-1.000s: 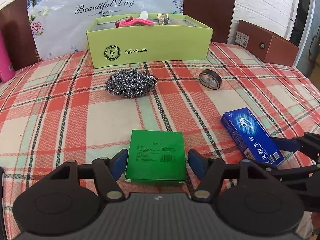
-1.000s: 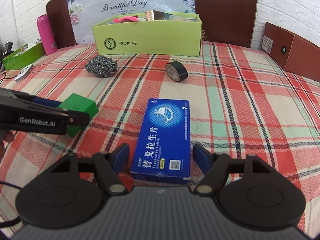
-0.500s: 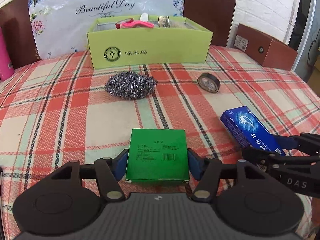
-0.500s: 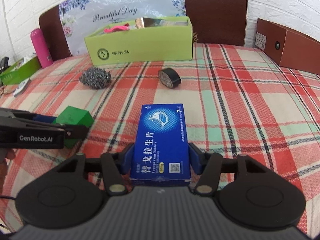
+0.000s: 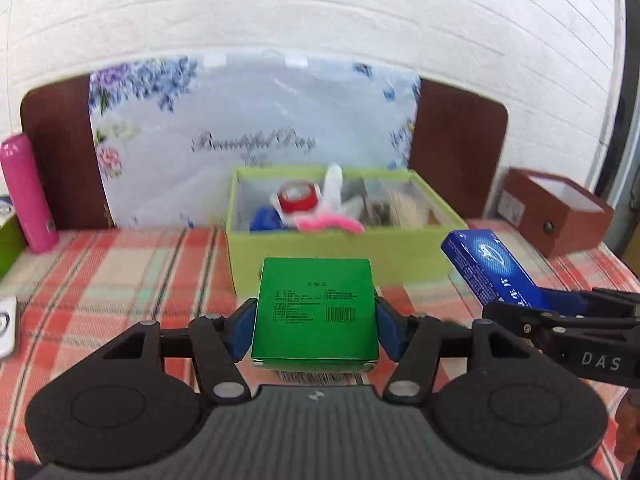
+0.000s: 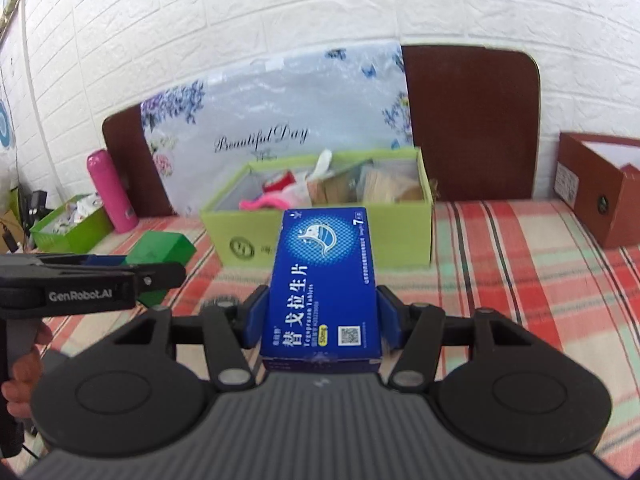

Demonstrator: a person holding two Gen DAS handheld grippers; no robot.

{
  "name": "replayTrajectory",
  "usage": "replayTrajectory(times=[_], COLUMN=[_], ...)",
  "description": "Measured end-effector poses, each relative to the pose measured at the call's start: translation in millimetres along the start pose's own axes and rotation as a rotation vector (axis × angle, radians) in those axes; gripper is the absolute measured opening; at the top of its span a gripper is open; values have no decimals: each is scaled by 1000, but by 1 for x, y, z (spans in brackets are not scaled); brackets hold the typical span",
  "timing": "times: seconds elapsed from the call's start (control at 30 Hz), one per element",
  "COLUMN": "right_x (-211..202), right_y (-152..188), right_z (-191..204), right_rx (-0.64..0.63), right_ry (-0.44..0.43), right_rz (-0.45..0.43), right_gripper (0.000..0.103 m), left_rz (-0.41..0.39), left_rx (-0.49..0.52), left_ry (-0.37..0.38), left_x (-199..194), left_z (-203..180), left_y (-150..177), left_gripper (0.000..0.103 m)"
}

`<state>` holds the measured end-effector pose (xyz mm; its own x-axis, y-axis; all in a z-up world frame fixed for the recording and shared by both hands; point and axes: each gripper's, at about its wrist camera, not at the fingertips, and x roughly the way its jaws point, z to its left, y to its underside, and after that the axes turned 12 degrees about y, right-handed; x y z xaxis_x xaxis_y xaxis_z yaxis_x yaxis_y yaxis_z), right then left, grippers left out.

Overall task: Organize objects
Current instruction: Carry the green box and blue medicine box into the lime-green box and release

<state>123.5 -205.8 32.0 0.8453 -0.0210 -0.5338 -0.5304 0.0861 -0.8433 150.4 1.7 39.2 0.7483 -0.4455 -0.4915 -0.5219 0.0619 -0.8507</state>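
The left gripper [image 5: 315, 326] grips the green box [image 5: 315, 310] between its blue pads and holds it above the checked tablecloth [image 5: 120, 264]. The right gripper [image 6: 320, 322] clamps the blue tablet box [image 6: 322, 284] in the same way, also off the cloth. Both jaws have just closed on their boxes. Just beyond them stands the open lime-green box [image 5: 340, 254], already with several items inside. Far left stands a pink bottle [image 5: 26, 192], far right a brown box [image 5: 556, 216].

Between the left gripper's [image 5: 315, 326] blue pads sits a green carton [image 5: 315, 308] of glossy card. The right gripper [image 6: 322, 318], matt black plastic, pinches a blue tablet box [image 6: 322, 280] of satin card. Beyond the fingers: a woven checked cloth [image 6: 520, 264], a matt lime cardboard box [image 6: 404, 240], and a glossy pink bottle [image 6: 108, 190].
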Motion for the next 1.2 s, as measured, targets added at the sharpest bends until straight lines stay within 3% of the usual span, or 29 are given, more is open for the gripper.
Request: replayTrajectory(times=[0.2,0.37,0.73,0.87,0.97,1.0,1.1,1.17,1.2], right_x=[46,90,169,185,186,185,174,159,151], right_y=[-46,-71,-77,-70,-67,-67,-67,-68,-69], right_z=[-7,-13,-1,4,6,8,9,9,8], right_rx=[69,80,23,4,-14,-27,-41,-38,-36], right_ry=[51,115,137,145,154,158,161,165,152], right_rz=[-21,-24,-1,30,16,14,-14,-56,-69], right_gripper=[56,56,56,55,55,57,84,88,95], left_rz=[-30,-15,19,-3,2,2,-14,-40,-52], left_rx=[10,-15,-76,-74,-79,-85,-100,-106,-108], left_ry=[-54,-61,-54,-66,-63,-65,-83,-112,-129], left_x=[33,71,132,138,138,136,126,114,108], left_z=[25,42,74,77,77,78,77,75,74], left_y=[-54,-77,-75,-68,-65,-65,-67,-69,-70], left_gripper=[63,63,64,81,81,81,84,90,90])
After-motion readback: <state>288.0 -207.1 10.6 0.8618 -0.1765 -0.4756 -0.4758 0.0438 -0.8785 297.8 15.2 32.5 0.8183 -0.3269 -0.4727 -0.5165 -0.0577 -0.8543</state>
